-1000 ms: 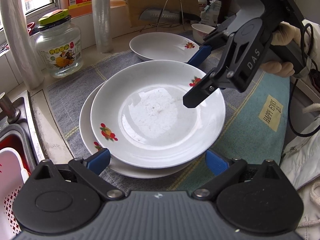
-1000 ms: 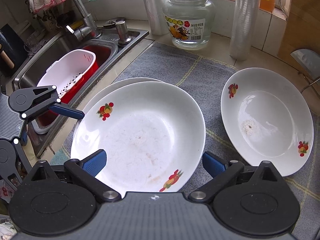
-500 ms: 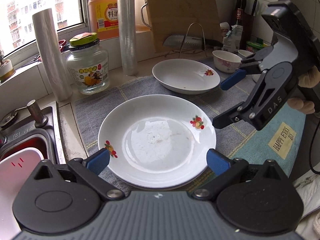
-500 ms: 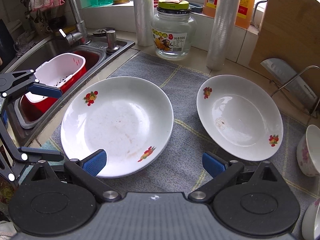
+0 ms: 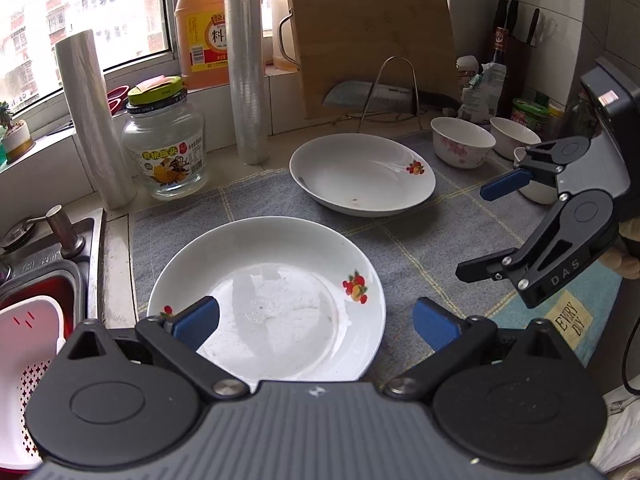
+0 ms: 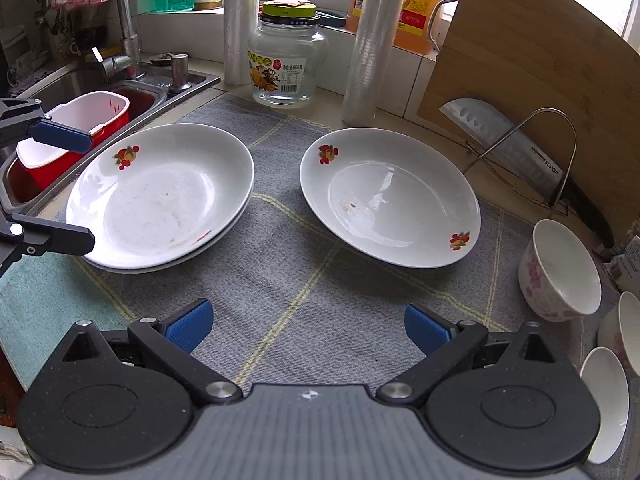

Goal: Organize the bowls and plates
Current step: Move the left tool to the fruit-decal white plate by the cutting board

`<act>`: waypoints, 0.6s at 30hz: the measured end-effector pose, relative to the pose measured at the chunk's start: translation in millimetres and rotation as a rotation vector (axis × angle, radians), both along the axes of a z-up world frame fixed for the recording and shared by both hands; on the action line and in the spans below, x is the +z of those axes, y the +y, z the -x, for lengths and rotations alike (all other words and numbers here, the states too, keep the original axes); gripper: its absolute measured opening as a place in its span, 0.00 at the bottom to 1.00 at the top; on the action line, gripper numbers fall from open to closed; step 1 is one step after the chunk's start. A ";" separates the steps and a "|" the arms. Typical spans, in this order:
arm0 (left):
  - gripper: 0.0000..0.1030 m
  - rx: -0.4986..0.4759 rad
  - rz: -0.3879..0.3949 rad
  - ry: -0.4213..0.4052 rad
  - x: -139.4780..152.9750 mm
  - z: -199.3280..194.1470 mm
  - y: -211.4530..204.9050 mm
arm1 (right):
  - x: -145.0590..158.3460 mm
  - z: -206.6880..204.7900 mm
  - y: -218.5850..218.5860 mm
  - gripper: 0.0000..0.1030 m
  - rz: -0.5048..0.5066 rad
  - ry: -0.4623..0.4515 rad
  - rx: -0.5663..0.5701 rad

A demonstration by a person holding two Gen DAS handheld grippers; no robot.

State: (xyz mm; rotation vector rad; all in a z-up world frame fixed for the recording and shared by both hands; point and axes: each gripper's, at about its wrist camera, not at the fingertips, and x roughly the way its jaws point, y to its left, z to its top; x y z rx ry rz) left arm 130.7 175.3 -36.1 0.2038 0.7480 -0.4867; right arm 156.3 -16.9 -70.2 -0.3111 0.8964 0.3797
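Stacking Done, Both Grippers Pull Back From the Plates

Backing away from the counter, the left gripper point(image 5: 314, 322) and right gripper point(image 6: 306, 326) now hang released and empty, their blue pads wide apart with nothing between them. A second ago both hovered close over the stacked plates point(image 6: 160, 196); since then the views have widened and the right gripper has swung toward the right, bringing the bowls into sight. One plate sits nested in another on the near left of the grey mat point(image 6: 304, 280), just beside the sink point(image 6: 120, 92), so that pairing looks finished.

A third plate point(image 6: 390, 196) lies alone on the far right of the mat, well apart from the stack, and probably goes on it next. It holds only a small smear of residue near its centre; the top plate of the stack shows a faint film and nothing else. A flowered bowl point(image 6: 560, 272) stands empty at the right edge, with two more bowls point(image 6: 612, 380) just beyond it, partly cut off. These still appear unsorted.

In the sink, a white colander point(image 6: 80, 128) rests inside a red basin point(image 6: 32, 172); its contents cannot be made out. A clear glass jar point(image 6: 286, 60) with a green lid stands far back by the window, apparently empty.
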 end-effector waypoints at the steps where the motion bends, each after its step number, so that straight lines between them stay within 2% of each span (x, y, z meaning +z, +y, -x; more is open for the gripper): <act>1: 0.99 0.015 0.004 0.006 1.3 -2.6 -6.2 | -2.6 -1.0 -6.3 1.00 -0.003 -0.010 0.001; 5: 0.99 0.059 0.012 0.066 2.2 -13.5 -30.2 | -12.2 -5.8 -30.4 1.00 -0.023 -0.021 -0.010; 8: 0.99 0.094 -0.017 0.081 1.6 -18.3 -47.4 | -17.5 -8.0 -45.7 1.00 -0.034 -0.025 0.012; 13: 0.99 0.123 -0.014 0.059 7.5 -25.6 -71.4 | -24.0 -12.8 -64.3 1.00 -0.025 -0.049 0.036; 18: 0.99 0.105 -0.017 0.039 14.1 -42.7 -94.0 | -25.6 -15.3 -78.1 1.00 -0.028 -0.083 0.042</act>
